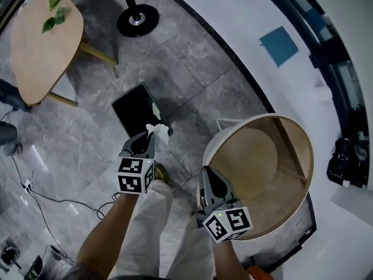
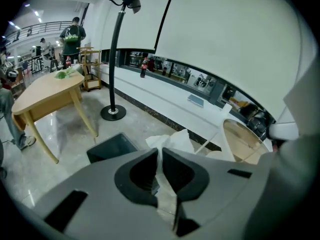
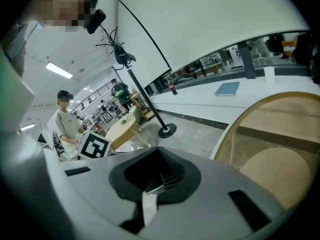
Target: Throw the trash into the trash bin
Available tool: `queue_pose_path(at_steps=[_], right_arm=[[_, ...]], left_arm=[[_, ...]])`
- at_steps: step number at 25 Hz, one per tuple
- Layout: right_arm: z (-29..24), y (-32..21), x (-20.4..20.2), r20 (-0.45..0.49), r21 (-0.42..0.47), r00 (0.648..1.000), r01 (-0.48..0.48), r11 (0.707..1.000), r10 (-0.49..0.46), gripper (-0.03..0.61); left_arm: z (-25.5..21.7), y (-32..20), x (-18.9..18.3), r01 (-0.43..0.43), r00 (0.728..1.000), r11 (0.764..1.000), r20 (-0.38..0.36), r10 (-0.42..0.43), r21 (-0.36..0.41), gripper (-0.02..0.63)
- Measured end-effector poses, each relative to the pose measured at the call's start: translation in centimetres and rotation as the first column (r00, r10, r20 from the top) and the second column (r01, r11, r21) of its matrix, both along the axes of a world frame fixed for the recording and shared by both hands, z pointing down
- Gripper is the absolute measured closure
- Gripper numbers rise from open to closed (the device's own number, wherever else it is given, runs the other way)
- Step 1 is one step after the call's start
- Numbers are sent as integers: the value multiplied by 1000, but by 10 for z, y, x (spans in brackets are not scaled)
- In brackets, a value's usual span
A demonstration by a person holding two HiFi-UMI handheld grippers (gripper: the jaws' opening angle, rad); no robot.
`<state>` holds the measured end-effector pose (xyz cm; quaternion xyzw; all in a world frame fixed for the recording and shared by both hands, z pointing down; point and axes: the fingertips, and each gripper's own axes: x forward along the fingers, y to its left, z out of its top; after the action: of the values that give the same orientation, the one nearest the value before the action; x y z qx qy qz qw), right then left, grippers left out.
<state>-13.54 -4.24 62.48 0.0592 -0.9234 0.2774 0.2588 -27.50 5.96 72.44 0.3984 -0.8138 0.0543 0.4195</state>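
Trash bin (image 1: 135, 111), black and open, sits on the gray floor. The left gripper (image 1: 147, 137) is at 6 o'clock from it. The right gripper (image 1: 206, 172) is at 4 o'clock from the left one, with its jaws closed on nothing. The left jaws are nearly closed, pinching a white tissue (image 1: 158, 131) by the bin's near edge.

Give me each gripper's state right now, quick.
Left gripper: closed on a crumpled white tissue.
Right gripper: closed, nothing between the jaws.
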Motion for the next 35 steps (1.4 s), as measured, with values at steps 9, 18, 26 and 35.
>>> queue_pose_path(at_steps=[9, 18, 26, 35], right_arm=[[14, 47, -46, -20, -24, 995, 95, 995, -96, 565], [20, 40, -54, -36, -3, 995, 90, 996, -90, 565], [28, 37, -52, -45, -6, 997, 69, 998, -69, 565], [27, 36, -52, -50, 2, 997, 52, 999, -52, 565]], left_arm=[[21, 55, -47, 155, 988, 988, -11, -156, -25, 577], [39, 71, -64, 223, 975, 972, 10, -223, -71, 575], [50, 74, -64, 212, 977, 973, -8, -214, -92, 519], [54, 74, -61, 201, 979, 976, -26, -204, -88, 491]])
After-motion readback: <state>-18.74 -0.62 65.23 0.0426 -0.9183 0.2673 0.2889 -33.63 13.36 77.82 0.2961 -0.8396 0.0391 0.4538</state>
